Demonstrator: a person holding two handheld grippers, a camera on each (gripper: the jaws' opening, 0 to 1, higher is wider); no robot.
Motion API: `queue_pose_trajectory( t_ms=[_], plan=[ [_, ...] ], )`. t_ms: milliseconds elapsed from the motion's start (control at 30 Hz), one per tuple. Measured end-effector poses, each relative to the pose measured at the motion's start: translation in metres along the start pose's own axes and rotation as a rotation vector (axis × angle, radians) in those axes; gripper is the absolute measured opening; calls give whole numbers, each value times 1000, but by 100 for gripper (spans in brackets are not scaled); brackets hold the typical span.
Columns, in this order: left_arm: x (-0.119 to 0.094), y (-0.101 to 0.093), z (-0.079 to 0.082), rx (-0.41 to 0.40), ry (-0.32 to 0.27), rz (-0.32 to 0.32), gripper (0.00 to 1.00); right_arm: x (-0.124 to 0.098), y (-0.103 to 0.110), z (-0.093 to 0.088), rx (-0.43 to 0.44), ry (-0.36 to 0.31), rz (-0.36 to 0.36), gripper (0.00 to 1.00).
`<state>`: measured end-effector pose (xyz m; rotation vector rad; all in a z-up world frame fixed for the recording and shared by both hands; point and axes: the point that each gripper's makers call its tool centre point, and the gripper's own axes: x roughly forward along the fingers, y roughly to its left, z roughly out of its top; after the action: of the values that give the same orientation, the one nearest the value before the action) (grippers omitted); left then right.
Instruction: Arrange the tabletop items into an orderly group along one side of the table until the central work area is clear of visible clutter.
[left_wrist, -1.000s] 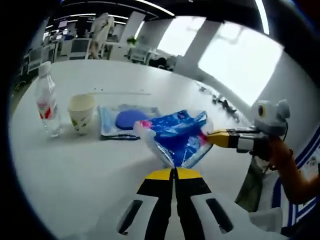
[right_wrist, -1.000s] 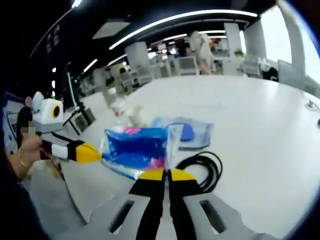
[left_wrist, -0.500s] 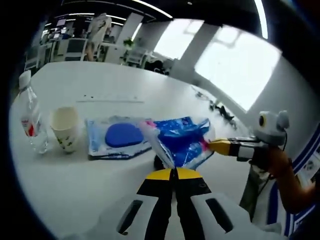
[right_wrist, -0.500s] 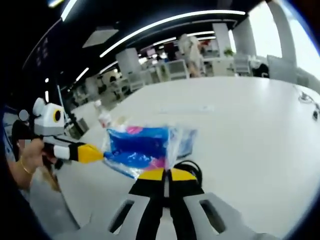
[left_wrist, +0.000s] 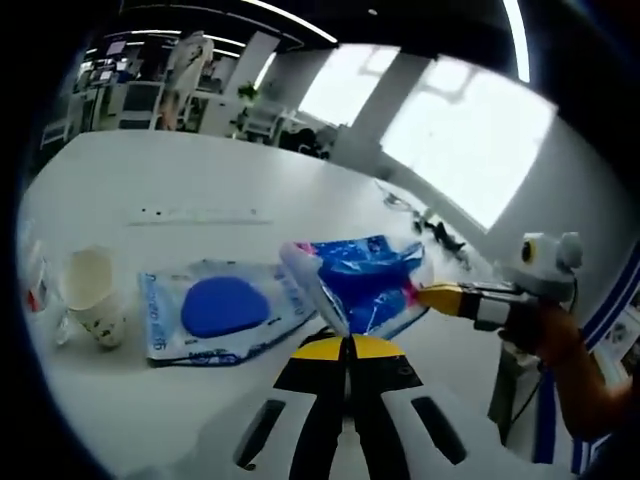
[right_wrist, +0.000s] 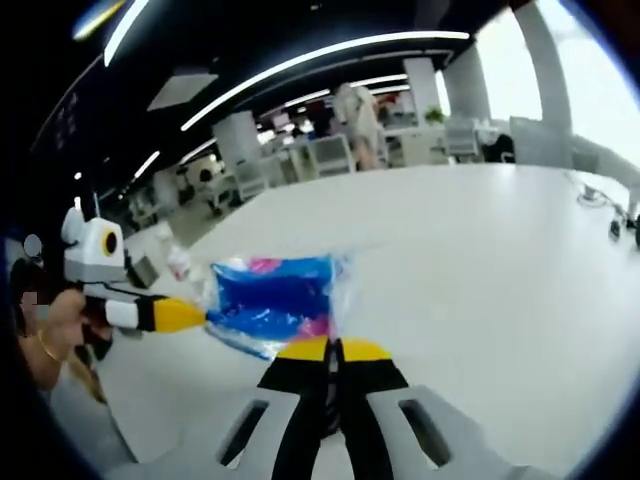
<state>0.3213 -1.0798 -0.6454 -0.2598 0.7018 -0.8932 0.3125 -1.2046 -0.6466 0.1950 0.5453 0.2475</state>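
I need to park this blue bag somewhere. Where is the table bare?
Bare white table stretches beyond the flat blue packet and paper cup, up to the far edge. It is crowded along the near strip: cup, packet, and the blue bag held by both grippers.

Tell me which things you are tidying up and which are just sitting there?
Tidying: blue plastic bag, pinched by the left gripper and right gripper; flat blue packet; paper cup.

Just there: white table, far office chairs.

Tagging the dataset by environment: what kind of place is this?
Most likely an open-plan office: a big white table, rows of desks and chairs behind it, long ceiling strip lights, and large windows.
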Motion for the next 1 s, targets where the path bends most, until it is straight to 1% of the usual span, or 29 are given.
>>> queue_pose_trajectory(
  t_ms=[133, 300, 600, 767, 867, 1000],
  plan=[
    [16, 1, -1, 8, -7, 8, 0, 6, -15, -1, 19, -5, -22, 0],
    [35, 3, -2, -13, -26, 15, 0, 13, -33, -1, 37, -15, -48, 0],
    [68, 8, -3, -91, -51, 29, 0, 23, -61, -2, 64, -28, -87, 0],
    [83, 6, -5, -117, -52, 25, 0, 25, -75, -5, 87, -38, -109, 0],
    [92, 4, -2, -169, -72, 9, 0, 26, -85, -4, 89, -45, -126, 0],
    [101, 4, -2, -182, -68, 9, 0, 30, -94, -5, 92, -43, -135, 0]
  ],
)
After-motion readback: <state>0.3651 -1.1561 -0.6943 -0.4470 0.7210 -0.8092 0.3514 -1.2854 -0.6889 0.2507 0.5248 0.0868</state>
